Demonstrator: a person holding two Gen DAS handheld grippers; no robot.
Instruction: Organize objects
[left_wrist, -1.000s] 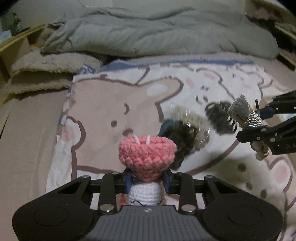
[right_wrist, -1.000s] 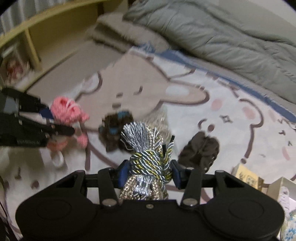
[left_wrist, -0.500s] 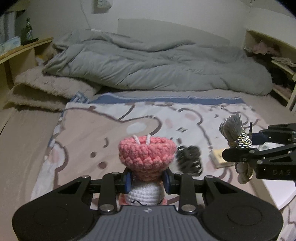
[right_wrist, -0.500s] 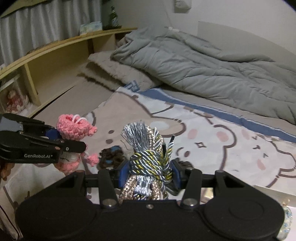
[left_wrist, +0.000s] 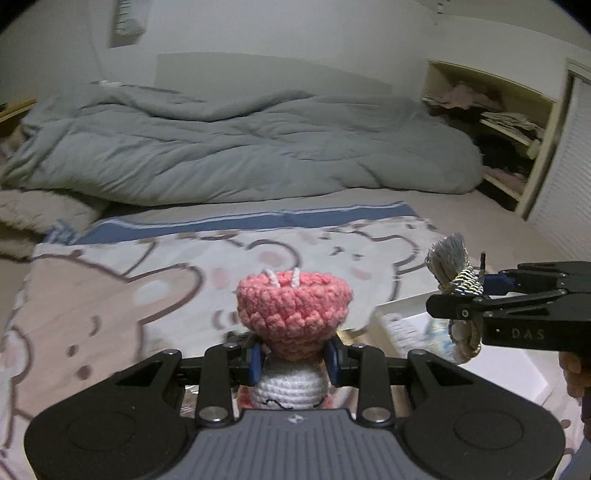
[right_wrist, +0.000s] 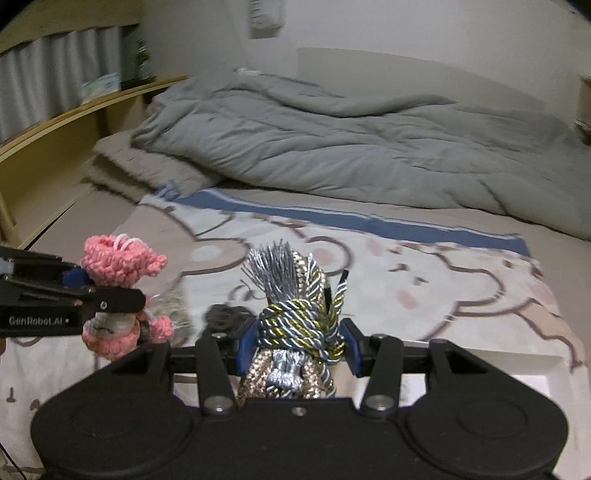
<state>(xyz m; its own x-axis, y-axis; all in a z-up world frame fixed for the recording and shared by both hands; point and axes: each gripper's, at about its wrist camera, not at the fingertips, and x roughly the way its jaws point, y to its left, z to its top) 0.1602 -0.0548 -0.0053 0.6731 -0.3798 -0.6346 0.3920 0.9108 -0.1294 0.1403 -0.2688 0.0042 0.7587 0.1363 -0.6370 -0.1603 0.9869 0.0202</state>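
- At lower centre of the left wrist view, the left gripper (left_wrist: 294, 360) pinches a pink crochet doll (left_wrist: 293, 308) at its narrow neck; the soft yarn could squirm loose.
- Low in the right wrist view, the right gripper (right_wrist: 298, 349) clamps a knotted tassel cord (right_wrist: 301, 317); loose strands may snag.
- Both hang above the cartoon blanket (right_wrist: 424, 280), near a white box (left_wrist: 406, 321) at right; a drop could miss it.

Dim indoor light, soft shadows, motion blur on the bedding, and fisheye bending with dark corners.
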